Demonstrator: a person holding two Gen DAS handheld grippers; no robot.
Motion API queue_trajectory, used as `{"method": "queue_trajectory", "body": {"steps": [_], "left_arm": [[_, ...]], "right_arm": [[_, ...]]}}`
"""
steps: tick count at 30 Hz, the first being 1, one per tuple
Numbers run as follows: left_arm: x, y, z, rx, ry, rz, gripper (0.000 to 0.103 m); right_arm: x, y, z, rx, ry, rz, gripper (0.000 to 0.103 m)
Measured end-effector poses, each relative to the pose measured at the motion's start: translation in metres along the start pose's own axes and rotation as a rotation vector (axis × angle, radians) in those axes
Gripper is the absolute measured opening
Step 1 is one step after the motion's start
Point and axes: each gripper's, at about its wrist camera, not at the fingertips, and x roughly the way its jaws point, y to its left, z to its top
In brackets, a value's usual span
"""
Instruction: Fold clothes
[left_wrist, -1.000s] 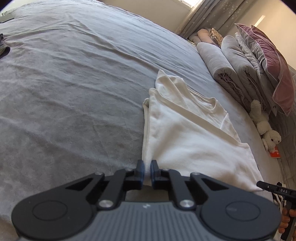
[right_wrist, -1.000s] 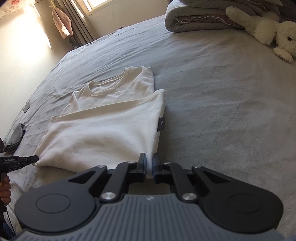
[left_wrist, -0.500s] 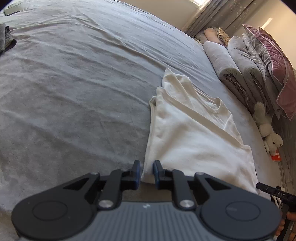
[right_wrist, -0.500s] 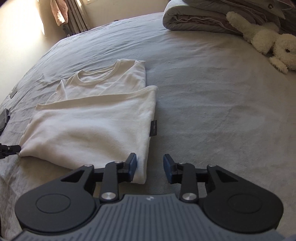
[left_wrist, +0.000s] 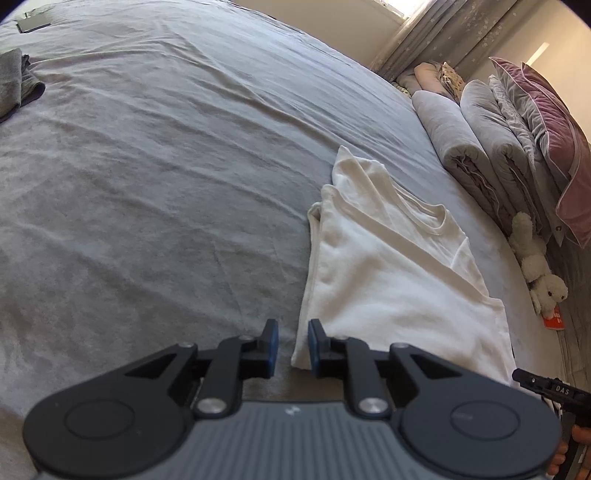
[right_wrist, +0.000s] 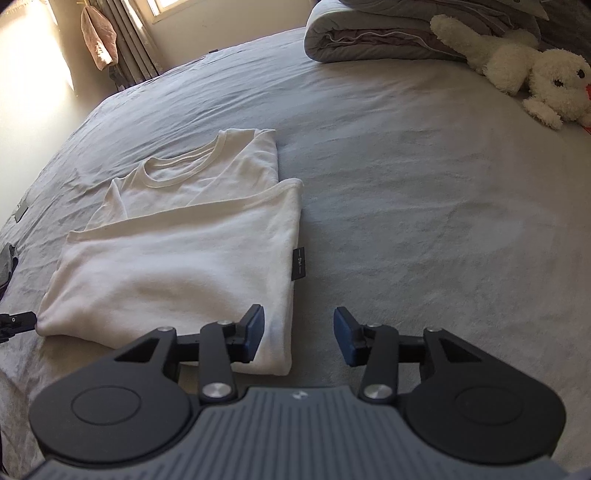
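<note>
I am looking at the cream t-shirt (right_wrist: 177, 258) lying folded bottom-up on the grey bed (right_wrist: 424, 221), its collar showing past the turned-up hem. In the right wrist view the shirt is running from 7 o'clock up toward 12 o'clock, long axis pointing away from me toward the collar.

The right gripper (right_wrist: 298, 338) is opening its jaws; the near right corner of the fold is lying between them, under the left pad, and neither pad is pressing on it. The left gripper (left_wrist: 293, 349) is standing with jaws slightly apart; the near left corner is sitting just beside its right pad, at about 1 o'clock from the gap, with bare bed between the pads. Nothing is clamped on either side.

I am judging that both corners are released and the fold is laid. Each gripper is standing at its own near corner, so neither is nearer overall; the next fold, I judge, is turning on the shirt's long axis.

A small dark side label (right_wrist: 298, 263) is sticking out from the right edge; its print is too small to read. The other gripper's tip in the left wrist view is reading "DAS" (left_wrist: 561, 389).
</note>
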Motion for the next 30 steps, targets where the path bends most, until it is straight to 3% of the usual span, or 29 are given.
{"method": "queue_trajectory", "body": {"steps": [11, 14, 17, 20, 27, 30], "left_arm": [[-0.004, -0.002, 0.0, 0.008, -0.019, 0.021, 0.017], [-0.008, -0.022, -0.007, 0.103, -0.066, 0.003, 0.018], [-0.01, -0.045, -0.015, 0.209, -0.109, -0.025, 0.022], [0.0, -0.067, -0.028, 0.306, -0.108, -0.036, 0.022], [0.023, -0.105, -0.054, 0.505, -0.137, -0.009, 0.024], [0.032, -0.105, -0.055, 0.516, -0.124, 0.005, 0.028]], "right_arm": [[-0.007, -0.002, 0.002, 0.01, -0.028, -0.03, 0.047], [-0.017, 0.013, 0.003, -0.059, -0.089, -0.08, 0.047], [-0.026, 0.038, 0.002, -0.128, -0.164, 0.001, 0.047], [-0.017, 0.071, -0.005, -0.215, -0.152, 0.058, 0.047], [0.016, 0.122, -0.025, -0.361, -0.077, 0.093, 0.047], [0.023, 0.128, -0.03, -0.379, -0.058, 0.078, 0.048]]}}
